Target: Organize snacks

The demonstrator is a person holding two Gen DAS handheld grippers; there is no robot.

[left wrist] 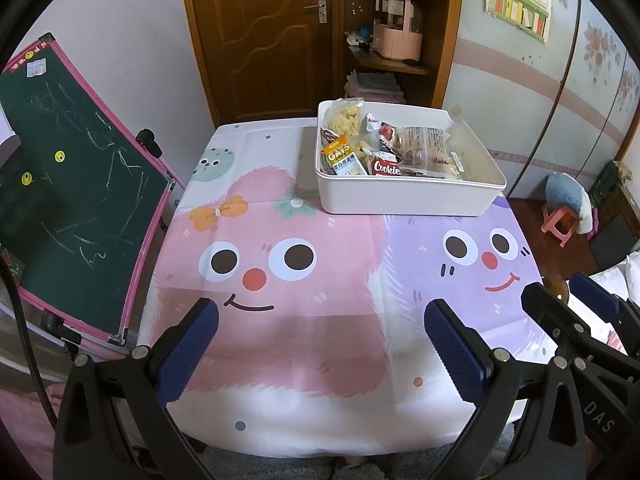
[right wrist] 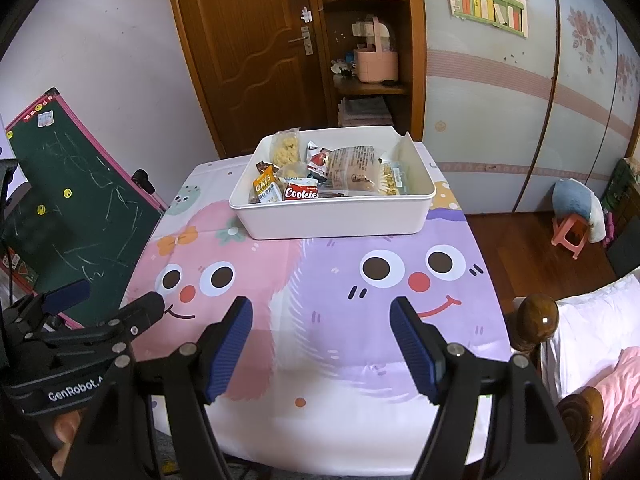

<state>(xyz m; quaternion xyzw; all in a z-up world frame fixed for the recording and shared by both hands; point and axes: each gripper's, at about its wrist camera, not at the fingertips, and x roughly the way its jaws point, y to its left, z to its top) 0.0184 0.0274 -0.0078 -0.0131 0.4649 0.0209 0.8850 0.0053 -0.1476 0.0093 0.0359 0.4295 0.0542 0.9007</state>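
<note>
A white plastic bin (left wrist: pixel 404 196) stands at the far side of the table, also in the right wrist view (right wrist: pixel 336 216). It holds several snack packets: a red Cookies pack (left wrist: pixel 387 168) (right wrist: pixel 302 193), an orange oats pack (left wrist: pixel 340 157) (right wrist: pixel 266 188), a clear bag of yellow puffs (left wrist: pixel 345 118) (right wrist: pixel 286 148) and a large brown bread pack (right wrist: pixel 354 170). My left gripper (left wrist: pixel 322 316) is open and empty over the near pink part of the cloth. My right gripper (right wrist: pixel 322 316) is open and empty over the near purple part, and shows at the right of the left wrist view (left wrist: pixel 560 292).
The table carries a cartoon cloth (left wrist: pixel 280 320) with pink and purple faces. A green chalkboard (left wrist: pixel 76 200) leans at the left. A wooden door (left wrist: pixel 264 36) and shelf (left wrist: pixel 396 28) stand behind. A bedpost (right wrist: pixel 536 316), a bed and a pink stool (right wrist: pixel 572 236) are at the right.
</note>
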